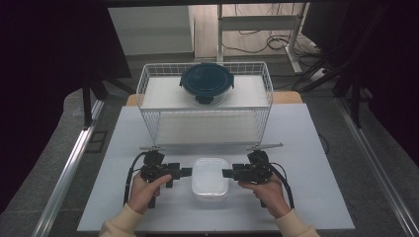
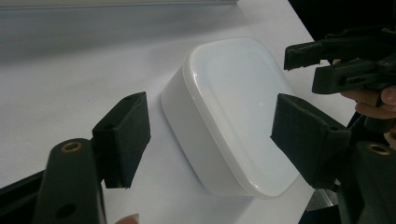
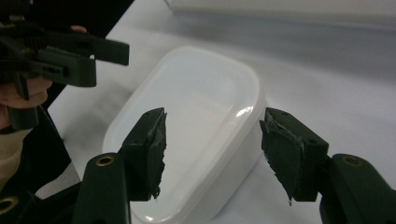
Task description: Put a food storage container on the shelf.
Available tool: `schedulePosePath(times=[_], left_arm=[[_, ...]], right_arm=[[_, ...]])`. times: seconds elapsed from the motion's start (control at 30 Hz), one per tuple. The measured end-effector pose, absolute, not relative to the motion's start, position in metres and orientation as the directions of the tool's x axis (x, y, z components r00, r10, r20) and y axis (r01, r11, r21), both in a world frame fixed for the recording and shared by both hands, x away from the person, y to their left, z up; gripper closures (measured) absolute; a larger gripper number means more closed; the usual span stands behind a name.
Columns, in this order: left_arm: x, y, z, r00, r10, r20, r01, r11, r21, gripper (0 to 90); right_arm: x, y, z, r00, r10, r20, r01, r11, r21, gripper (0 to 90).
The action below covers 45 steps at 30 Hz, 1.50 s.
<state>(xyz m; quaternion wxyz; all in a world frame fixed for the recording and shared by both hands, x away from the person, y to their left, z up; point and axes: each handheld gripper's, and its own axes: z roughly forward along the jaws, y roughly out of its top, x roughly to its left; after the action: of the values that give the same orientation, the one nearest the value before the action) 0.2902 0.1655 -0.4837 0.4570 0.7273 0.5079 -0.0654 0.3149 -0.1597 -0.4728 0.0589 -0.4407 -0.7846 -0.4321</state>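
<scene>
- The box (image 1: pixel 210 178) is lying on the table (image 1: pixel 306 148), between the left claw (image 1: pixel 185 172) and the right claw (image 1: pixel 227 173).
- The rack (image 1: pixel 205 101) is standing beyond both claws, farther along the table.
- The bowl (image 1: pixel 206 84) is sitting on the rack's upper shelf, well beyond the claws.

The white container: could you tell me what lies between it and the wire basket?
Only bare table between white container and wire basket, by the high view.
</scene>
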Motion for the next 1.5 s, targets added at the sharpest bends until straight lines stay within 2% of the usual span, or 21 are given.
schedulePosePath(times=[0.13, 0.23, 0.4, 0.5, 0.7, 0.77, 0.8, 0.93, 1.2, 1.5], left_arm=[[0.292, 0.161, -0.488, 0.475, 0.671, -0.569, 0.807, -0.074, 0.586, 30.2], [0.295, 0.161, -0.498, 0.444, 0.645, -0.622, 0.832, -0.040, 0.553, 31.6], [0.297, 0.158, -0.502, 0.436, 0.644, -0.629, 0.840, -0.040, 0.541, 34.7], [0.299, 0.158, -0.504, 0.430, 0.624, -0.652, 0.850, -0.037, 0.526, 39.1], [0.300, 0.156, -0.509, 0.421, 0.590, -0.689, 0.868, -0.041, 0.496, 45.8], [0.301, 0.155, -0.512, 0.411, 0.566, -0.715, 0.878, -0.033, 0.478, 49.1], [0.302, 0.156, -0.518, 0.389, 0.528, -0.755, 0.895, -0.020, 0.447, 50.5], [0.302, 0.155, -0.520, 0.378, 0.538, -0.753, 0.897, -0.012, 0.442, 54.0], [0.294, 0.159, -0.511, 0.401, 0.560, -0.725, 0.875, -0.001, 0.483, 68.6], [0.285, 0.159, -0.499, 0.428, 0.583, -0.690, 0.849, 0.002, 0.529, 74.9]], right_arm=[[0.313, -0.159, -0.476, -0.603, 0.640, 0.476, 0.744, 0.237, 0.624, 41.0], [0.312, -0.158, -0.480, -0.605, 0.642, 0.471, 0.746, 0.250, 0.617, 40.9], [0.313, -0.159, -0.486, -0.587, 0.647, 0.488, 0.763, 0.240, 0.600, 42.2], [0.313, -0.160, -0.488, -0.577, 0.645, 0.500, 0.771, 0.229, 0.595, 44.0], [0.312, -0.159, -0.490, -0.555, 0.638, 0.534, 0.789, 0.201, 0.580, 51.5], [0.312, -0.159, -0.490, -0.552, 0.639, 0.535, 0.791, 0.200, 0.578, 53.4], [0.313, -0.160, -0.491, -0.545, 0.640, 0.542, 0.798, 0.196, 0.570, 57.7], [0.314, -0.162, -0.495, -0.515, 0.615, 0.597, 0.827, 0.174, 0.535, 60.9], [0.313, -0.167, -0.495, -0.487, 0.598, 0.636, 0.844, 0.136, 0.519, 66.9], [0.305, -0.170, -0.486, -0.499, 0.580, 0.644, 0.831, 0.108, 0.546, 74.9]])
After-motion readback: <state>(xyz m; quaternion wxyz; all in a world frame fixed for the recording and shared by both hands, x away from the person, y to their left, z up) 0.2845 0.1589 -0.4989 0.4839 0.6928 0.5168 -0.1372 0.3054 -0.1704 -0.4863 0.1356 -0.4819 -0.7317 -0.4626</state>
